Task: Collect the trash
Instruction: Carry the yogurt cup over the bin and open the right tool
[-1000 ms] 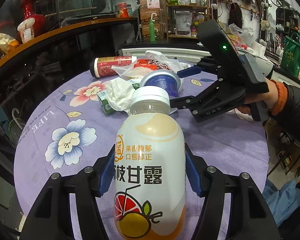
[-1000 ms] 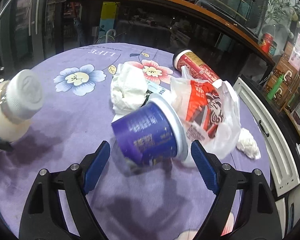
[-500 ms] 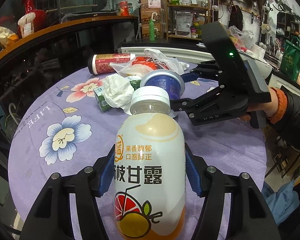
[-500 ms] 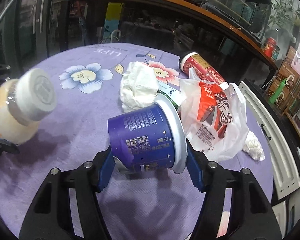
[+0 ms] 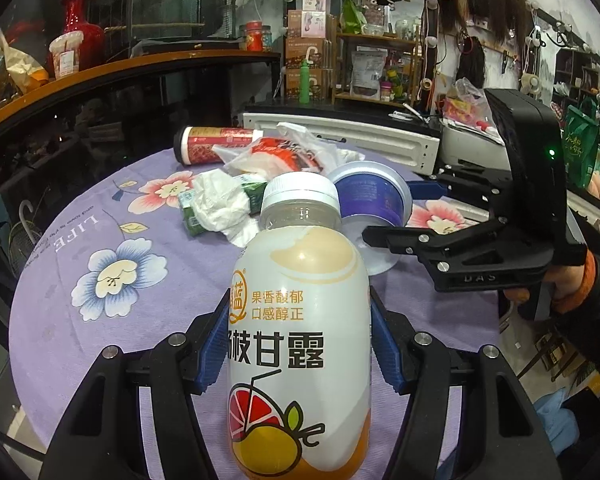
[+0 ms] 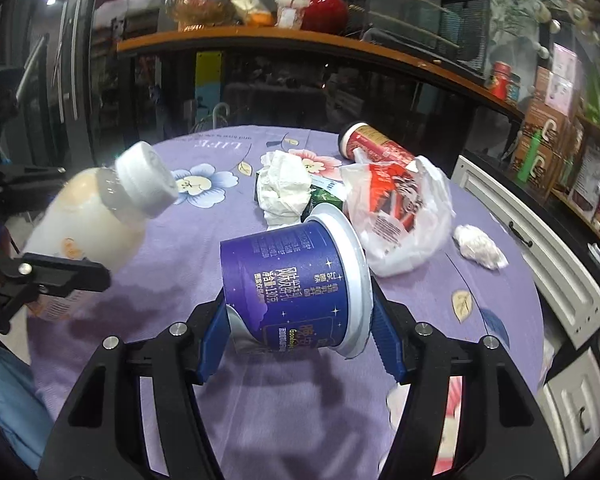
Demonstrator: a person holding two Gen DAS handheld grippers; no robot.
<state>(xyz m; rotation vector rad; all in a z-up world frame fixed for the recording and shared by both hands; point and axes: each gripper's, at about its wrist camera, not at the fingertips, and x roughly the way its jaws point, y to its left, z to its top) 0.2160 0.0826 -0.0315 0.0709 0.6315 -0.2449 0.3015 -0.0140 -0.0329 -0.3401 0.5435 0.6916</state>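
Note:
My left gripper (image 5: 298,344) is shut on a white drink bottle (image 5: 300,280) with a white cap, held up over the purple flowered tablecloth (image 5: 100,340). My right gripper (image 6: 298,336) is shut on a purple yoghurt cup (image 6: 296,280) lying on its side, pads against its base and its rim. In the left wrist view the cup (image 5: 370,196) shows just behind the bottle, between the right gripper's fingers (image 5: 392,236). The right wrist view shows the bottle (image 6: 100,216) at the left. Loose trash lies beyond: a crumpled tissue (image 6: 284,188), a green carton (image 6: 324,196), a red-and-white plastic bag (image 6: 396,208).
A red cylindrical cup (image 6: 376,144) lies on its side at the table's far edge. A small tissue wad (image 6: 480,246) sits to the right of the bag. White cabinets (image 6: 540,248) stand beyond the right edge, and a dark glass counter (image 6: 300,92) runs behind the table.
The right gripper's jaws came in onto the purple cup and gripped it, and the cup now sits higher and closer in its view. The left gripper kept its hold on the bottle.

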